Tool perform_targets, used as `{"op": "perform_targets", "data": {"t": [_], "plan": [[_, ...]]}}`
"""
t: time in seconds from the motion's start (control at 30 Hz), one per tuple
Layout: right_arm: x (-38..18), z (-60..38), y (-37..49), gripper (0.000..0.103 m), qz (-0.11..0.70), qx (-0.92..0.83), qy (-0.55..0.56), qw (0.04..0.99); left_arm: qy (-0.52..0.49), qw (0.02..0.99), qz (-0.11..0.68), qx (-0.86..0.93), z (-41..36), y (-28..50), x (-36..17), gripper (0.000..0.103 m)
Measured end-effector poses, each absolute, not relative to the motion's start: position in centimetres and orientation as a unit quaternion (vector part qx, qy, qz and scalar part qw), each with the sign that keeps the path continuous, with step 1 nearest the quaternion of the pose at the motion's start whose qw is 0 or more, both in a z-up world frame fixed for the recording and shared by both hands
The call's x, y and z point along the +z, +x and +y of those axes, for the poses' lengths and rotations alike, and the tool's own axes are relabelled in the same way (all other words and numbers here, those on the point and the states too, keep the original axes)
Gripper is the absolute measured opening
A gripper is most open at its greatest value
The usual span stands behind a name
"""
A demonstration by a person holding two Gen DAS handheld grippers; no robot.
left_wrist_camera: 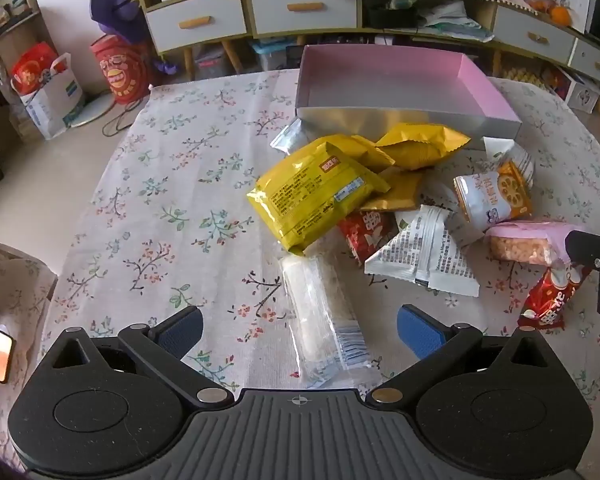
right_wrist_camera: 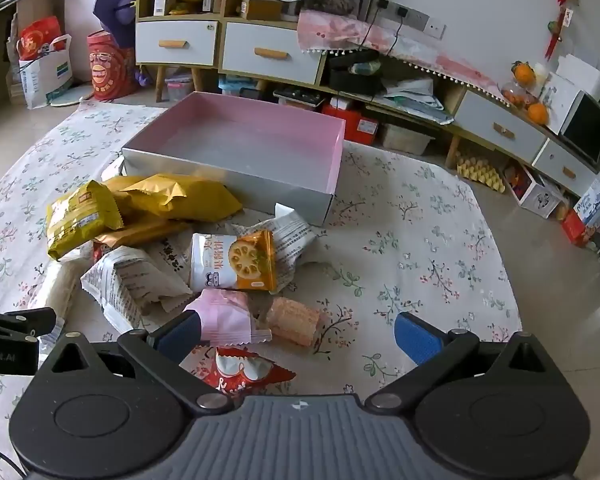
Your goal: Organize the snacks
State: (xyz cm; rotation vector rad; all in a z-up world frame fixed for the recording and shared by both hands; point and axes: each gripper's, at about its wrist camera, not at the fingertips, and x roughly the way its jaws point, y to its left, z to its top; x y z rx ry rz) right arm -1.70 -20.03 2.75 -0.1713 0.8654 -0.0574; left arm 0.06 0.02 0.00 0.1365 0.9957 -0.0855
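Hovering over a heap of snacks, both tongs stood wide apart and held nothing.

On the flowered desk (left_wrist_camera: 160, 184) a pink-lined box (left_wrist_camera: 384, 80) sat beyond the heap, with no snack in it. The left tongs (left_wrist_camera: 300, 334) pointed down at a clear-wrapped bar (left_wrist_camera: 324, 320) lying between their blue pads, not touching either pad. Just past it lay a big yellow packet (left_wrist_camera: 316, 196), more yellow bags (left_wrist_camera: 420, 146), a white printed packet (left_wrist_camera: 424, 256) and a lotus-root packet (left_wrist_camera: 492, 196). The right tongs (right_wrist_camera: 298, 336) hung over a pink-wrapped rice bar (right_wrist_camera: 256, 316), whose wrapper end lay by the left pad; whether it touched I could not tell. A red packet (right_wrist_camera: 244, 372) lay nearer the camera, under those tongs.
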Motion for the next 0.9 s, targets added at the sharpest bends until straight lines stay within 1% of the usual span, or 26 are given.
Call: {"op": "perform_targets", "data": {"t": [0.9], "plan": [[2.61, -19.92, -1.19, 0.086, 0.424, -0.037, -0.084, 0.901, 0.065, 0.88, 0.468, -0.037, -0.32, 0.01, 0.55, 0.103]]}}
